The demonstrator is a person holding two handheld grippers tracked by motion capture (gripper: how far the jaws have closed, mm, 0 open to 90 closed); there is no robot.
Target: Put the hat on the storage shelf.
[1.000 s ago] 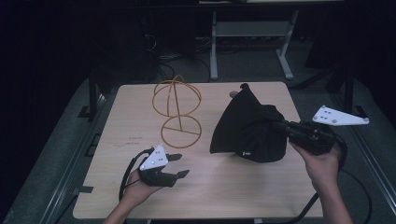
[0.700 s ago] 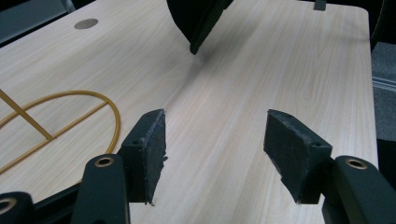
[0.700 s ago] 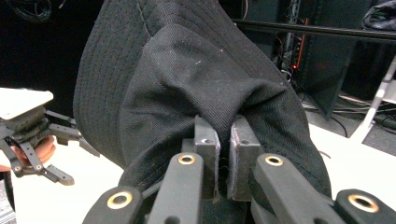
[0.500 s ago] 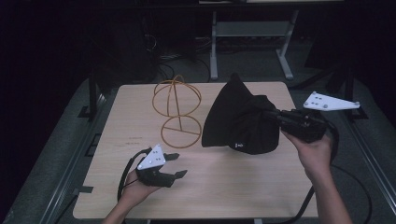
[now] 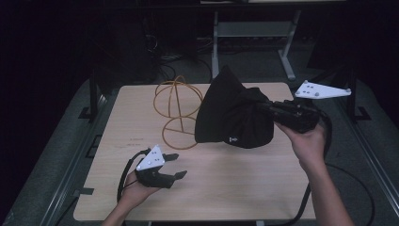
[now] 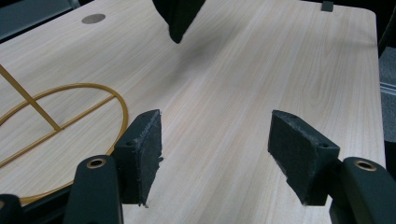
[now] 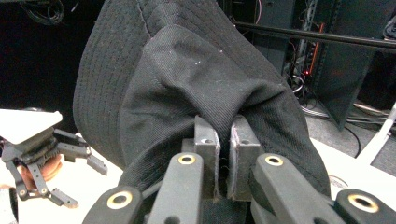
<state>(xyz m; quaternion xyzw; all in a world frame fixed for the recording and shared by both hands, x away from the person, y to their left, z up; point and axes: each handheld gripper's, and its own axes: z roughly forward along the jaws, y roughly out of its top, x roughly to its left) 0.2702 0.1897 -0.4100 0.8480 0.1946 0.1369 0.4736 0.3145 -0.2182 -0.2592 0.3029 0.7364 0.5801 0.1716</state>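
A black fabric hat (image 5: 235, 115) hangs above the right half of the wooden table (image 5: 235, 188), next to a gold wire hat stand (image 5: 178, 110). My right gripper (image 5: 269, 109) is shut on a fold of the hat's cloth, and the right gripper view shows the pinch up close (image 7: 225, 140), with the hat (image 7: 187, 79) bulging above the jaws. My left gripper (image 5: 174, 165) rests open near the front left of the table with nothing between its pads (image 6: 215, 144). In the left gripper view the stand's base ring (image 6: 122, 105) lies at the left and a corner of the hat (image 6: 180, 16) dangles at the top.
A grey metal frame (image 5: 254, 33) and cables stand on the dark floor beyond the table's far edge. A round cable hole (image 6: 93, 18) sits in the tabletop. Bare wood stretches across the front right of the table.
My right gripper has carried the hat leftward and a little higher, closer to the wire stand. The left gripper has stayed in place, open.
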